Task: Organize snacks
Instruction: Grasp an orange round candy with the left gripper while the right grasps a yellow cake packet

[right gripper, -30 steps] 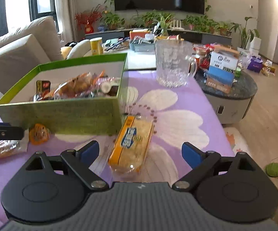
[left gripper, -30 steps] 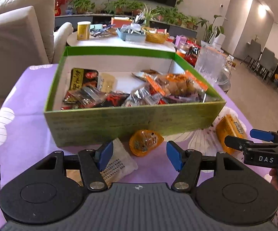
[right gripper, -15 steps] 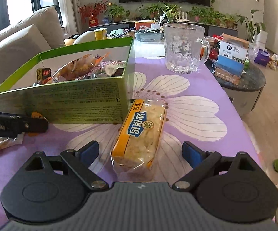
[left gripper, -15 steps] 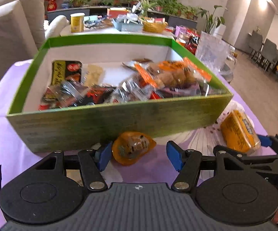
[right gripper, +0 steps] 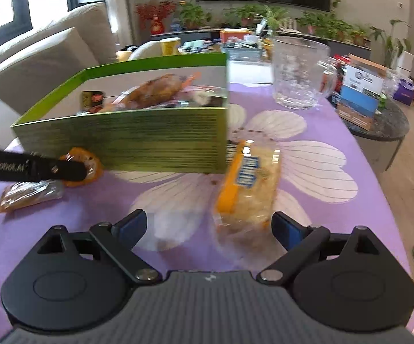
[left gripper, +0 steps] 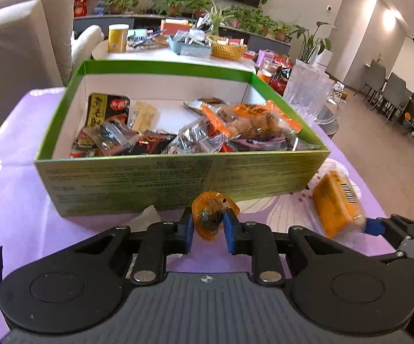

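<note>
My left gripper (left gripper: pixel 207 225) is shut on a small orange wrapped snack (left gripper: pixel 211 209), just in front of the green box (left gripper: pixel 178 180) that holds several snack packets. From the right wrist the same snack (right gripper: pixel 92 166) shows at the tip of the black left finger (right gripper: pixel 63 169). My right gripper (right gripper: pixel 208 228) is open. A yellow cake pack (right gripper: pixel 249 183) lies on the purple cloth between its fingers, nearer the right finger, and neither pad presses on it. That cake pack (left gripper: pixel 334 203) also lies right of the box.
A clear packet with brown contents (right gripper: pixel 29 195) lies on the cloth left of the orange snack. A glass mug (right gripper: pixel 298 74) stands behind the box's right corner. Beyond are a sofa (right gripper: pixel 43 57), a white table with clutter and a dark round table (right gripper: pixel 390 120).
The left jaws have closed on the orange snack, which lay loose between them before. The right gripper has shifted, so the cake pack now sits nearer its right finger.
</note>
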{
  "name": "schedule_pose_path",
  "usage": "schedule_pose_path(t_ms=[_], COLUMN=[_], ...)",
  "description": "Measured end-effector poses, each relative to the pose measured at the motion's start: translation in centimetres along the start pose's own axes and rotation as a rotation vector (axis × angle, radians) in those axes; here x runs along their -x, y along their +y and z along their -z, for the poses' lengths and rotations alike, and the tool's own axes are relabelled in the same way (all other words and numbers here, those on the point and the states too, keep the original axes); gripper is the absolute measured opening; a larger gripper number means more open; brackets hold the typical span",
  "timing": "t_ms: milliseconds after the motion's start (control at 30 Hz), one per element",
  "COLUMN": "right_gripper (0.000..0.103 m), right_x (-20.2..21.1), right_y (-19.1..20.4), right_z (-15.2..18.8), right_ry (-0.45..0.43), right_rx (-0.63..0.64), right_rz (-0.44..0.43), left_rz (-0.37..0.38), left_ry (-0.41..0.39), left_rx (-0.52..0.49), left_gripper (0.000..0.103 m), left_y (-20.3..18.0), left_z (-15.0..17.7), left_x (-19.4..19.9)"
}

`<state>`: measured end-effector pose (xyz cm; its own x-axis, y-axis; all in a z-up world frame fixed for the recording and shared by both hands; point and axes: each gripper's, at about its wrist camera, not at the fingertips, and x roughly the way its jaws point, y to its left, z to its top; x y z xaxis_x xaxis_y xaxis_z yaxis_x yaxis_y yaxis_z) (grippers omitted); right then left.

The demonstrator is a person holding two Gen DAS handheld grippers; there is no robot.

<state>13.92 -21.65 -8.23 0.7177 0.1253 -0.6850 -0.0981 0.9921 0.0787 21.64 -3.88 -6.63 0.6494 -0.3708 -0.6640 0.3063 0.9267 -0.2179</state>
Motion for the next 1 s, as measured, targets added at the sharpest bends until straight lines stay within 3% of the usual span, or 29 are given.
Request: schedule_pose_path(t_ms=[267,367,533,733,867,1000], right_gripper=[0.081,0.081,0.082,0.082,0.082,0.082], right_x=[2.6,3.6,2.8,0.3,-1.1,-1.7], right_y=[2.7,2.1,-0.7,-1.3,-0.8,-1.8], right_z=[0.9,0.8,0.0,-0.4,-0.3,-0.8], right_ry=[-0.042,-0.091,-0.125,-0.066,-0.054,-0.051], right_rx=[0.156,0.213,0.226,0.329,0.429,0.425], right_rz=[-0.257,-0.225,-0.093,-0.143,-0.112,-0.122], left_rz=[-0.038,-0.038,-0.03,-0.032,-0.033,-0.032], left_ry=[-0.026,-0.032,-0.03,-0.013,-0.012,-0.011], left_rx=[0.027,0.03,0.028,0.018,0.017,0.013], left_gripper=[0.02,0.02,0.021,0.021,0.021,0.021], left_y=[1.1,1.4,1.3,1.1,1.2,1.2], left_z=[0.1,0.1,0.1,0.1,-0.1,-0.1], left_x=[2.2,2.5,2.2,1.9,1.6,1.6])
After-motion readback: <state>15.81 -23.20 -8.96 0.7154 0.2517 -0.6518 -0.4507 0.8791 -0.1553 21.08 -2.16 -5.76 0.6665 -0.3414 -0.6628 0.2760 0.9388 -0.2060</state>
